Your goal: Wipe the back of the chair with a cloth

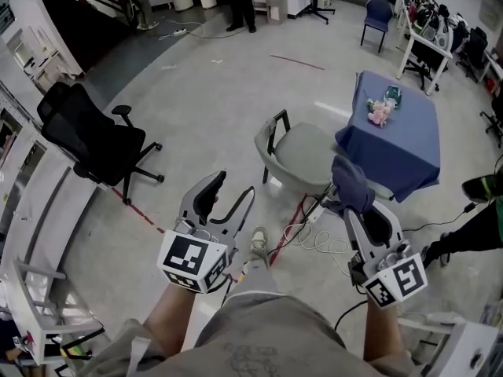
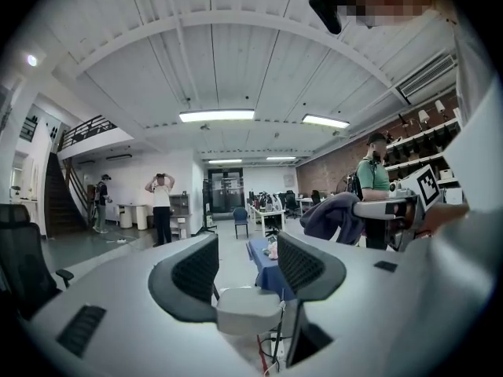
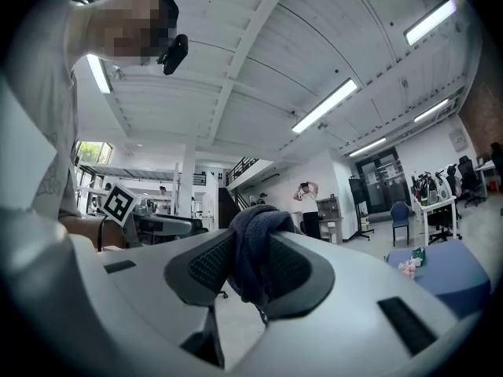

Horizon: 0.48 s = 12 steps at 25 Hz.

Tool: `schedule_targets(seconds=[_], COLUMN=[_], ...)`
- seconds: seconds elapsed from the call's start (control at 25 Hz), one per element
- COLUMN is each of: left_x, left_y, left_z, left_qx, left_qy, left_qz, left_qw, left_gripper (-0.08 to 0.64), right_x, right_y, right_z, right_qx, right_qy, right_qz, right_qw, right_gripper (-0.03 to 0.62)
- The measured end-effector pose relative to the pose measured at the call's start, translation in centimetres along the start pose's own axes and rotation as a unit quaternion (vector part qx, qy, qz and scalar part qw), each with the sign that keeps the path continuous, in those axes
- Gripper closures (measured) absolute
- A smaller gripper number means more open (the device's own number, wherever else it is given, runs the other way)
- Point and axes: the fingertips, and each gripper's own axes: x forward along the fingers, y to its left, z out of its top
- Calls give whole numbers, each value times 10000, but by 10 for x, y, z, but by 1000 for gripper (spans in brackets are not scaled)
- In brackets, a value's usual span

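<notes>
No readable text anywhere.

I'm working in a big open lab or workshop hall, part office. The floor [image 1: 212, 93] is bare grey concrete, with loose cables [image 1: 310, 238] trailing across it. A black swivel office chair [image 1: 94, 140] stands by white shelving [image 1: 27, 203] on the left, and desks [image 1: 420, 49] crowded with gear line the far right. Overhead I see a white vaulted ceiling [image 2: 236, 61] with strip lights [image 2: 216, 116], a staircase [image 2: 59, 203] up to a railed mezzanine [image 2: 86, 128], and a brick wall [image 2: 338, 163].
</notes>
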Motion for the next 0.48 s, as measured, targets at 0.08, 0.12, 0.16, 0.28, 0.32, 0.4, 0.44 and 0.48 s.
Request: schedule_targets(seconds=[0.08, 0.12, 0.16, 0.28, 0.32, 0.4, 0.44, 0.48], left_x=[15, 24, 32, 59, 69, 89, 98, 108], left_y=[11, 17, 23, 42, 48, 59, 65, 72], left_z=[-7, -11, -15, -26, -30, -40, -45, -50], left_qx=[-61, -95, -138, -321, -383, -478, -511, -541], left_qy=[123, 188, 250, 407, 469, 626, 706, 781], left_qz=[-11, -24, -41, -111, -138, -195, -221, -245], left_qw=[9999, 9998, 9996, 9986, 9981, 9967, 9959, 9952], left_gripper=[316, 316, 316, 316, 316, 316, 316, 316], right_x=[14, 22, 30, 58, 67, 87, 98, 109], right_y=[-10, -15, -19, -33, -39, -51, -57, -63], right_z=[-8, -11, -15, -24, -28, -36, -40, -44], right_qx=[27, 34, 39, 67, 85, 138, 168, 195], right_qy=[94, 145, 196, 354, 413, 532, 590, 650], right_qz=[-34, -42, -45, -58, -68, -91, -101, -111], right_qw=[9999, 9999, 9998, 9993, 9991, 9984, 9981, 9976], right_gripper=[463, 463, 463, 463, 463, 463, 463, 463])
